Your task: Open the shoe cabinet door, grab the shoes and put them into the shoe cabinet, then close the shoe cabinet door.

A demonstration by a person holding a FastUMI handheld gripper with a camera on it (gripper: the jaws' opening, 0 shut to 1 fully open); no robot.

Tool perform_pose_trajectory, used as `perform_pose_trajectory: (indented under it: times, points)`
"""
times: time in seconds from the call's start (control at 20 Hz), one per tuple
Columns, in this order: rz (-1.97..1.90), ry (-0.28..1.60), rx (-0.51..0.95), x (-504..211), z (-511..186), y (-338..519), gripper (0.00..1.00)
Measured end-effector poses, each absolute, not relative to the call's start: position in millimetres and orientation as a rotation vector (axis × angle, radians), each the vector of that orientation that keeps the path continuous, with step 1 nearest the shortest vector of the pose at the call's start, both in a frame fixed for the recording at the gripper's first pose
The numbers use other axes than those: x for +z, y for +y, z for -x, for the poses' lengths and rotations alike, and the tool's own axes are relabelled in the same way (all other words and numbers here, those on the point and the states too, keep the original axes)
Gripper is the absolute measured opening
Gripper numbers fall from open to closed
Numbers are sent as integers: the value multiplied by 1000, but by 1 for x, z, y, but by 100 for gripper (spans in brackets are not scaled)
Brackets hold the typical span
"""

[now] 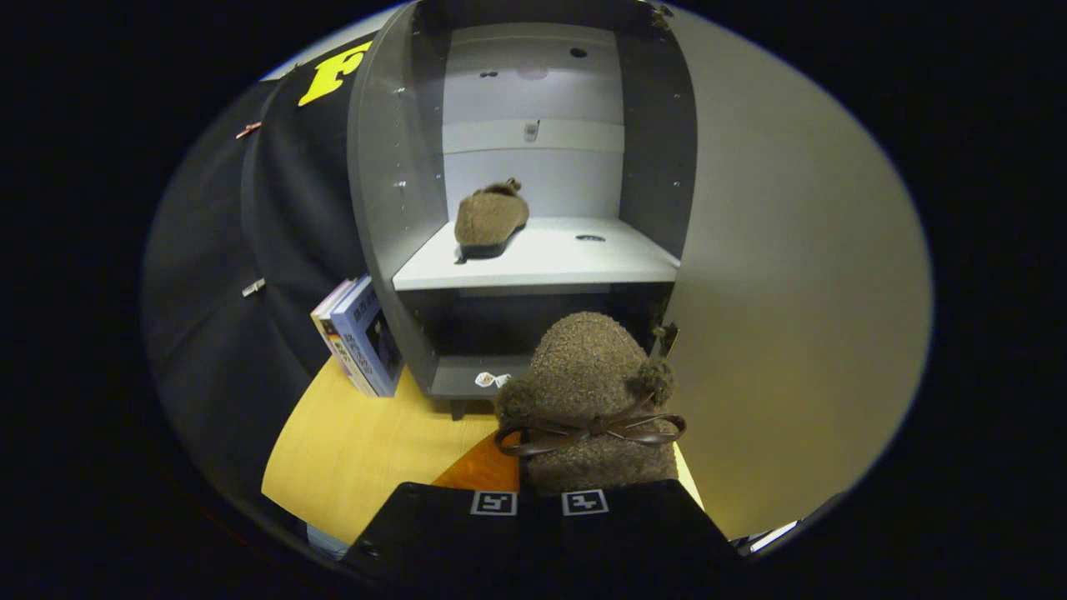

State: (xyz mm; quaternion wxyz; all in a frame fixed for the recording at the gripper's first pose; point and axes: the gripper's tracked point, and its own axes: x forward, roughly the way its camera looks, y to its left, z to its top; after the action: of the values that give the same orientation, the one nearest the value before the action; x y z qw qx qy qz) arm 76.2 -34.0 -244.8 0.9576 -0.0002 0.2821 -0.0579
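The cabinet door (800, 275) stands open and one fuzzy brown slipper (490, 218) already lies at the left front of the white shelf (583, 258). The gripper (538, 502) carries the second bow-trimmed slipper (592, 392), fingers drawn narrow on it, before the shoe cabinet (392, 208). Next likely comes lifting it onto the shelf's free right side (beside its mate). Books (363, 342) lean against the cabinet on the wooden desk (358, 450).

Readable text, operator: you find none.

- Books (360, 343), standing beside the cabinet (385, 208): you see print on the spines and covers, too small and blurred to read.
- Gripper (540, 502): you see two square coded markers on the closed-in fingers, patterns only, no letters or numbers.
- Tag (492, 380) on the lower shelf: unreadable.
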Motion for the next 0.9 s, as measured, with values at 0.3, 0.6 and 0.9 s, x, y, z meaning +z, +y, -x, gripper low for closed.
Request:
perform_pose_trajectory:
  times: [0.3, 0.6, 0.9]
  points:
    - [-2, 511, -165, -191, -106, -41, 5]
    - [-38, 484, -159, -146, -152, -35, 5]
    - [-24, 525, -168, -122, -221, -38, 5]
